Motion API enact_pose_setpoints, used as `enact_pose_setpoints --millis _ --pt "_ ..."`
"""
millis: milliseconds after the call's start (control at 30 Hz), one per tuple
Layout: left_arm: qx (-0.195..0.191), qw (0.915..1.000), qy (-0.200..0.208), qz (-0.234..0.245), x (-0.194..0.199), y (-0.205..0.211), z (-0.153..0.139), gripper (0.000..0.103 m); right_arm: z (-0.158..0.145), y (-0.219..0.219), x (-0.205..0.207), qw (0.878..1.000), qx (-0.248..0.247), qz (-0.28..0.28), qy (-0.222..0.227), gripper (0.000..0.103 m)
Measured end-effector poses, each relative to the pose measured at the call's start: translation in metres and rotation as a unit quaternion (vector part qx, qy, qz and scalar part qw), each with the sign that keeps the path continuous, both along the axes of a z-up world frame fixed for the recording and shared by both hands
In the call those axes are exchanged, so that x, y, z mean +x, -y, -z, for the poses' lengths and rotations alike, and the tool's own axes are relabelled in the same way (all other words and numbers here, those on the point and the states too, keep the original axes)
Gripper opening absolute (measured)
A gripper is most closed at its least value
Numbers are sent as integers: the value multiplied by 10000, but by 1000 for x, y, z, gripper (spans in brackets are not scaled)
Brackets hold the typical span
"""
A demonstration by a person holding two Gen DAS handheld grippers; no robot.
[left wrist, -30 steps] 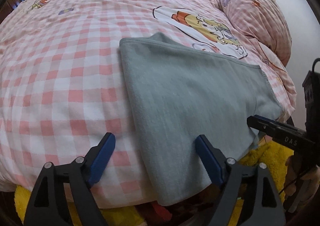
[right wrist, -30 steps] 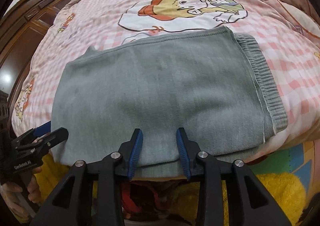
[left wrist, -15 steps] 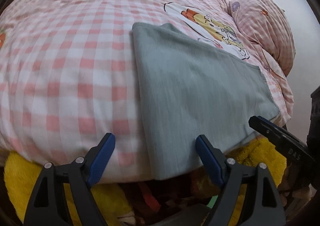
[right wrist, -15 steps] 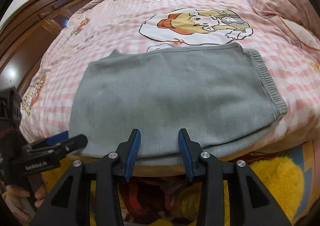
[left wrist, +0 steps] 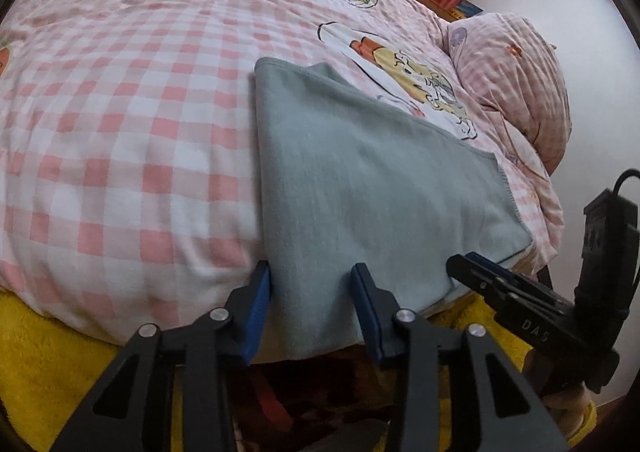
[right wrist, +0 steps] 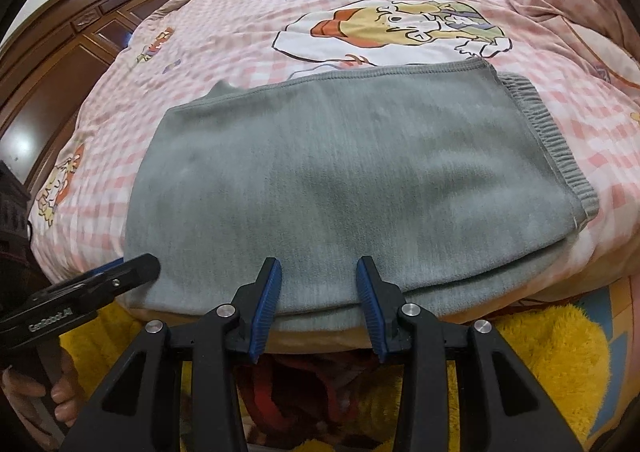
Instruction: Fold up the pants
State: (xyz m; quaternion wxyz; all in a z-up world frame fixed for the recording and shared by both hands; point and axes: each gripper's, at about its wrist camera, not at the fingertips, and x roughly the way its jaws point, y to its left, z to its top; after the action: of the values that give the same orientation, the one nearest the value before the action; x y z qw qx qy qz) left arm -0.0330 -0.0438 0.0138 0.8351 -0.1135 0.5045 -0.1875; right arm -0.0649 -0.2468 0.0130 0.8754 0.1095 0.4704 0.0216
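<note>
Pink checked bedspread (left wrist: 120, 140) under folded grey pants (right wrist: 340, 180); left gripper (left wrist: 311, 292) jaws just narrowed, right gripper (right wrist: 318, 288) narrow, both astride near hem, contact unclear, lower layers hidden

The near edge of the pants (right wrist: 340, 188) hangs over the bed (left wrist: 120, 132) side, so the lower layers are hidden there. Whether the pads of the right gripper (right wrist: 318, 292) press on the cloth cannot be told; the same for the left gripper (left wrist: 310, 292), whose jaws have just been closing with the pants corner between them. Under the bed edge, red things (right wrist: 272, 392) are dark and unclear. A hand (right wrist: 56, 392) is cut off by the picture's left edge. The checks are blurred near the edges.
</note>
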Motion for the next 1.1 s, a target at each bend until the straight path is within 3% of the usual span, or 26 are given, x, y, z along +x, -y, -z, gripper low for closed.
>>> enact_pose_setpoints --millis 133,233,300,367,433,567,633,733,800,900,1100 --pt "-9 9998 -153 -94 5 2 8 43 2 0 0 10000 -10 -32 46 41" --pt "-41 9999 -101 -8 7 7 8 56 2 -3 1 10000 -50 -59 28 44" --pt "5 9999 -44 92 6 14 7 71 1 -5 0 9999 -116 -74 39 46" --pt "259 9995 62 186 4 25 6 73 1 -8 -2 9998 -193 -78 62 47" --pt "453 9985 177 235 0 30 5 72 1 -6 -1 9998 -183 -78 68 46" --pt "411 9987 246 187 -4 27 1 42 1 -4 -1 9999 -107 -64 71 47" --pt "274 9991 290 102 -6 22 -6 34 1 -4 -1 9999 -123 -69 69 46" --pt "21 9992 400 65 -10 18 -15 34 1 -4 -2 9999 -112 -67 72 47" --pt "88 9990 417 106 -8 22 -14 34 0 -2 -1 9999 -73 -62 72 47" --pt "51 9999 160 -7 0 20 -1 35 -3 -2 -1 10000 -29 -20 29 46" --pt "-445 9986 -117 -276 11 9 7 37 -21 3 -7 9997 -118 170 147 46"
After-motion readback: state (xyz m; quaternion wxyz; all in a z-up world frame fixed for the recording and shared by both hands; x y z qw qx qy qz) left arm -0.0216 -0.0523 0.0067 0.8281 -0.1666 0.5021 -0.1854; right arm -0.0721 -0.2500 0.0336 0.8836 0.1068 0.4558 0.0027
